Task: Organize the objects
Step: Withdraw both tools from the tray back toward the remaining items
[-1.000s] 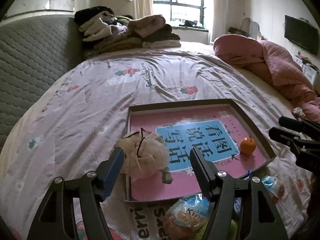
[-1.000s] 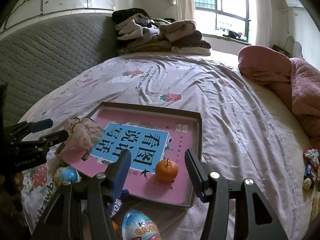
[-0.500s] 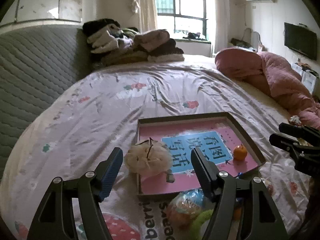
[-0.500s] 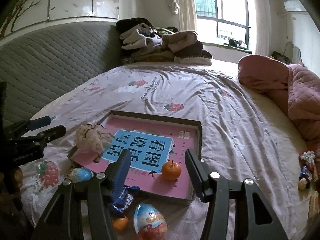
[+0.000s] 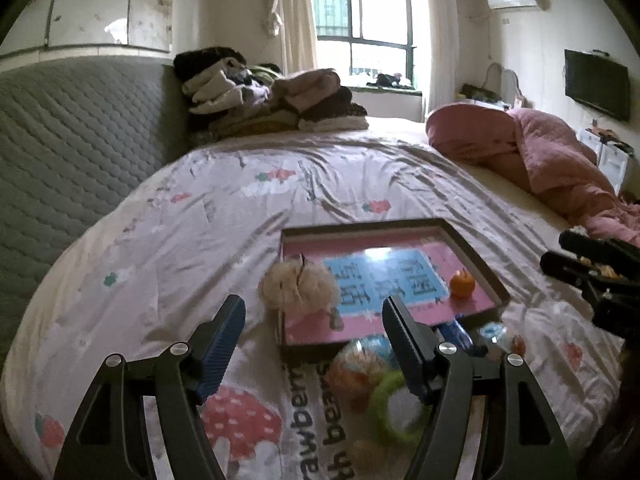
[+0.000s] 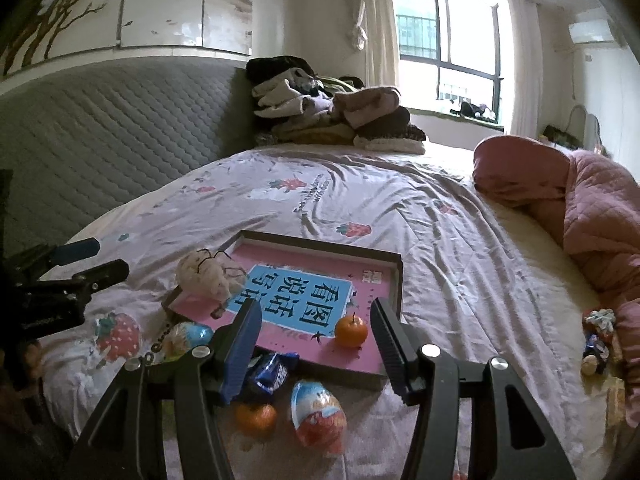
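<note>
Left gripper (image 5: 314, 322): jaws spread, empty | Right gripper (image 6: 316, 326): jaws opening, nothing between | Tray (image 6: 394, 276) on bed (image 6: 460, 240) holds orange (image 6: 351, 331), cream pouch (image 6: 210, 274) | Chocolate egg (image 6: 318, 416) lies beside tray

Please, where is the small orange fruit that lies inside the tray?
In the right wrist view the orange fruit sits at the tray's near right corner, on the pink book.

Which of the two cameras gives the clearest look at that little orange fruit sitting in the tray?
The right wrist view. There the orange fruit sits close and sharp between the fingers of the right hand-held gripper, resting on the pink book inside the tray. The left wrist view shows the same fruit farther off, smaller and blurrier, near the tray's right edge.
</note>
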Demonstrator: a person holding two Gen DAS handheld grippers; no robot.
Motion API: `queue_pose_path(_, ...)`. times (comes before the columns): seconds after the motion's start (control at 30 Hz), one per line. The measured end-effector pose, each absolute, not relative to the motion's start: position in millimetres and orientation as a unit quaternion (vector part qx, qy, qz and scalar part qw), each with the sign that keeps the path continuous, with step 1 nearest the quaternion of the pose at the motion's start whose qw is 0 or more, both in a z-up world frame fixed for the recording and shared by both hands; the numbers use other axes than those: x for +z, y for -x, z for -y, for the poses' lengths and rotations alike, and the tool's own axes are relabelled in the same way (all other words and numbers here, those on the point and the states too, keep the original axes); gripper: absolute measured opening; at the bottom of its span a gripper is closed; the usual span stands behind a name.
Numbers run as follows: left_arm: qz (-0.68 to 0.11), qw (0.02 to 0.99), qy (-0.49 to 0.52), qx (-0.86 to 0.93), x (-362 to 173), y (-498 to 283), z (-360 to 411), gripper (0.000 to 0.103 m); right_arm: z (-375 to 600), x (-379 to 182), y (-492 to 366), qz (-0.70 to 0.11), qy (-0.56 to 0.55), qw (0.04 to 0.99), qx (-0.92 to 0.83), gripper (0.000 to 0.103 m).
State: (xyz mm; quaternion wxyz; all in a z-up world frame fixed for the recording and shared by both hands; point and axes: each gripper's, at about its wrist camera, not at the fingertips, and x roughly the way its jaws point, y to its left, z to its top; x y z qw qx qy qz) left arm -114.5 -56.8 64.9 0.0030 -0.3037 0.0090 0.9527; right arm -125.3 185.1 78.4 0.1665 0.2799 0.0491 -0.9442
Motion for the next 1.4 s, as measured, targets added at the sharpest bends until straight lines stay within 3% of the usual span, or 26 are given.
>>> queue_pose_path(0.43,-0.004,0.024,0.356,0.934,20,103,45,0.073,-190,47,109,-0.05,-0.312,0.156,-0.936,0.057)
queue_pose_path(1.4,-0.002,0.056,0.411,0.91,-16,110,25,0.073,-190,2,113,-0.059,-0.37,0.151,-0.915,0.057)
